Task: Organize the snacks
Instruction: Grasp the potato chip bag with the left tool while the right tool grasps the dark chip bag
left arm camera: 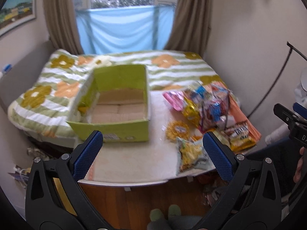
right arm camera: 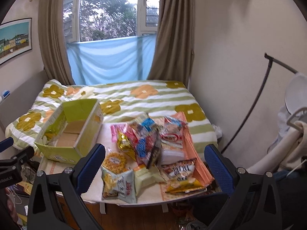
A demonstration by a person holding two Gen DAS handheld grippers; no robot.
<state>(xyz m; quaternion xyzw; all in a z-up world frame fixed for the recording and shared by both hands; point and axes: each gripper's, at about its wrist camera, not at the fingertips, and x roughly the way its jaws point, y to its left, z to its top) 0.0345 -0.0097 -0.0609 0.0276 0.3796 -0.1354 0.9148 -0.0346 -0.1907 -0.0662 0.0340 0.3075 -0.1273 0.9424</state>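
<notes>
On worktop at foot of bed (right arm camera: 134,99), 1 green box (left arm camera: 115,103) is sitting open-topped at left, w/ snack pile (right arm camera: 153,143) lying just beside it at right. Near front edge: 1 round waffle pack (right arm camera: 114,160), 1 pale chip bag (right arm camera: 118,186), 1 yellow bag (right arm camera: 182,174); rest too jumbled to count. Left tool (left arm camera: 152,145) and right tool (right arm camera: 154,159) are both hovering over front edge, fingers spread wide, gripping nothing.

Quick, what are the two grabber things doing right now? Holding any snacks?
Left gripper: jaws open, holding nothing.
Right gripper: jaws open, holding nothing.
</notes>
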